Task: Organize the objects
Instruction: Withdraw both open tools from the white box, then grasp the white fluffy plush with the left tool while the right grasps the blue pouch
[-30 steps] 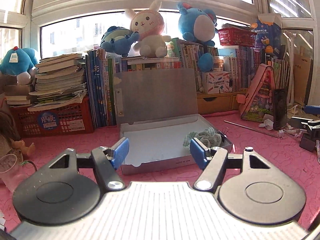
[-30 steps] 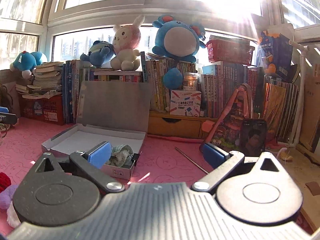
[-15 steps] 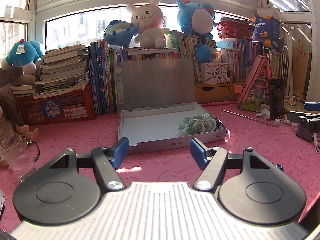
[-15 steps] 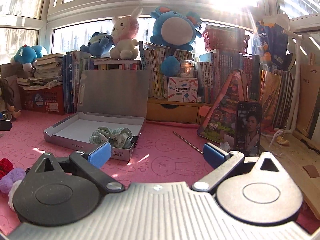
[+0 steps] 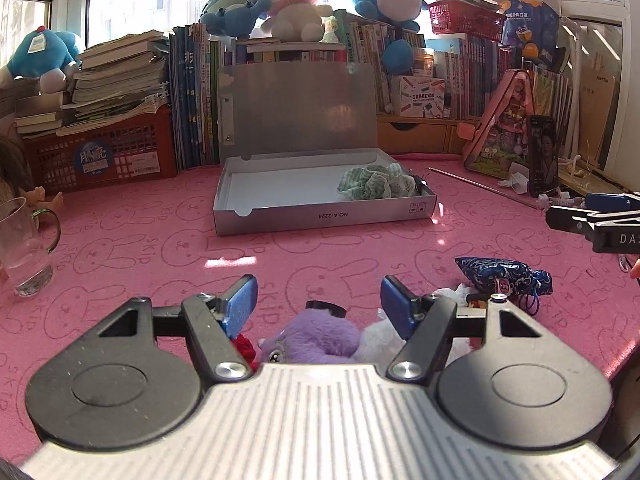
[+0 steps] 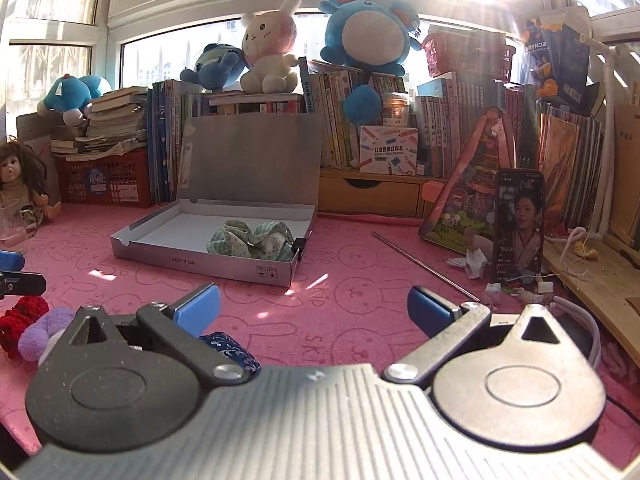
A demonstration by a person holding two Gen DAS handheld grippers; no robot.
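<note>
Pink counter (image 5: 132,240): my left tool (image 5: 318,302), jaws apart, hovers over a purple plush toy (image 5: 316,338) at the near edge. Mid-counter, the open grey box (image 5: 320,212) holds green cloth (image 5: 376,182).

The grey cardboard box (image 5: 324,212), centre of the left wrist view, carries "NO.A-2224" upside down on its near wall, with two small handling symbols to the right of it. The pink mat (image 5: 160,248) is printed with rabbit outlines and the word "SKIP", repeated across it. At the right edge, the black part of the right gripper (image 5: 616,236) shows the letters "DA", cut off by the frame. In the right wrist view, the white box (image 6: 388,156) under the books reads "POCKET LABEL PRINTER" beneath Chinese characters too small to read.
</note>
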